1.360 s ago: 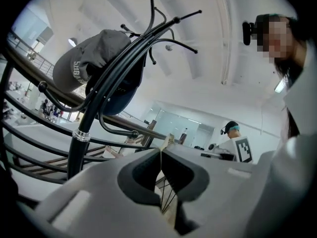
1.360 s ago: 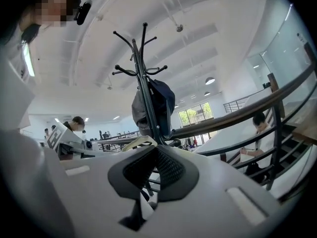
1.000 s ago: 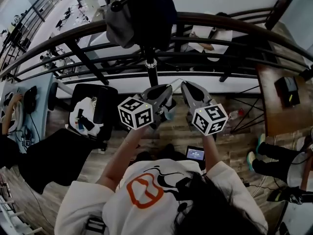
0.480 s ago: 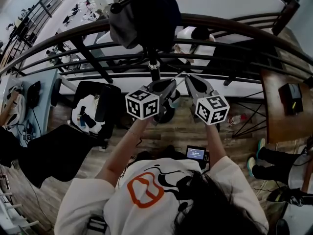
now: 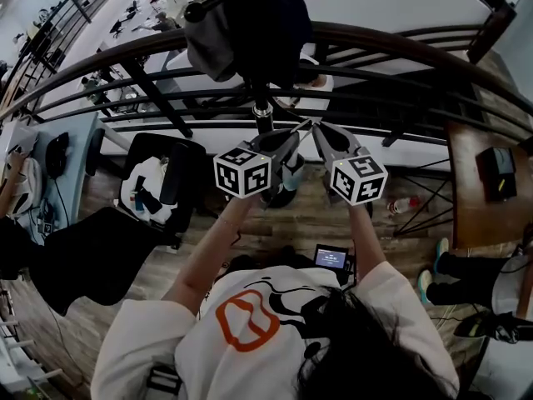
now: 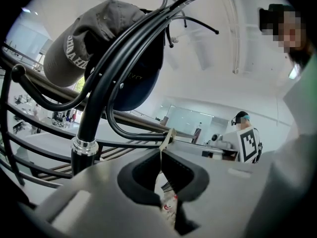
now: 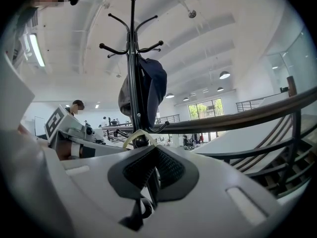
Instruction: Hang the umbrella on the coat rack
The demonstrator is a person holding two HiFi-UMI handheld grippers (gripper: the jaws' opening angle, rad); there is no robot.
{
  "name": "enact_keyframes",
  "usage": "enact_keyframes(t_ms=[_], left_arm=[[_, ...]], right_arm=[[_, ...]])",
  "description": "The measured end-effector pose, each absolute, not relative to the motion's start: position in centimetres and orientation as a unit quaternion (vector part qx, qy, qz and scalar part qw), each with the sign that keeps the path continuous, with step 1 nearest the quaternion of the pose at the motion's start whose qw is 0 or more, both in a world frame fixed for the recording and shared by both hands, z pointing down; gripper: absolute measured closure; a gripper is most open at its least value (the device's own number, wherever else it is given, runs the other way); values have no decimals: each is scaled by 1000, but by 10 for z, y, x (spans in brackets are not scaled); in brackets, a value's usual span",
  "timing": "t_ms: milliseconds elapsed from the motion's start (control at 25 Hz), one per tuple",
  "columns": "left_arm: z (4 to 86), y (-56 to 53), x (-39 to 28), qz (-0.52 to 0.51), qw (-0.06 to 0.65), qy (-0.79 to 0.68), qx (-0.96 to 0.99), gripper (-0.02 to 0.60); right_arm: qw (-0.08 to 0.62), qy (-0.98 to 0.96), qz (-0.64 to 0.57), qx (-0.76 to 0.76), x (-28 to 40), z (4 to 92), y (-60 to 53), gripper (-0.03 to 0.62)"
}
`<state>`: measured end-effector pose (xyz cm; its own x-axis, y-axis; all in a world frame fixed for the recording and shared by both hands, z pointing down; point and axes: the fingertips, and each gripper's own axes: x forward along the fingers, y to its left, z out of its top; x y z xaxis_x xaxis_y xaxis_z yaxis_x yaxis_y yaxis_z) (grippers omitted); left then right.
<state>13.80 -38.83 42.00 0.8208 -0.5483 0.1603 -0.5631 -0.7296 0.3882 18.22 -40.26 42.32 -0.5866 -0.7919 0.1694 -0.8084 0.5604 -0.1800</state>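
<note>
Umbrella (image 5: 289,177) hangs lengthwise down; left gripper (image 6: 161,155) and right gripper (image 7: 151,155) jaws clamp its strap (image 6: 168,135).

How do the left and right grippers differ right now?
The left gripper pinches a thin pale strap; the right gripper clamps the dark umbrella handle. The left gripper sits closer to the coat rack pole than the right gripper. Both have fingers shut.

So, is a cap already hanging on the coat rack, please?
Yes, a grey cap hangs over the curved arms of the black coat rack in the left gripper view.
</note>
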Motion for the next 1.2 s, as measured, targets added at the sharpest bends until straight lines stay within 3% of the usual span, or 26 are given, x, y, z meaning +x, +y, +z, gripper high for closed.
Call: enact_keyframes(t_ms=[1200], left_arm=[[467, -418, 104, 60, 234, -325, 914, 580]], right_arm=[[23, -904, 181, 387, 129, 459, -431, 568]])
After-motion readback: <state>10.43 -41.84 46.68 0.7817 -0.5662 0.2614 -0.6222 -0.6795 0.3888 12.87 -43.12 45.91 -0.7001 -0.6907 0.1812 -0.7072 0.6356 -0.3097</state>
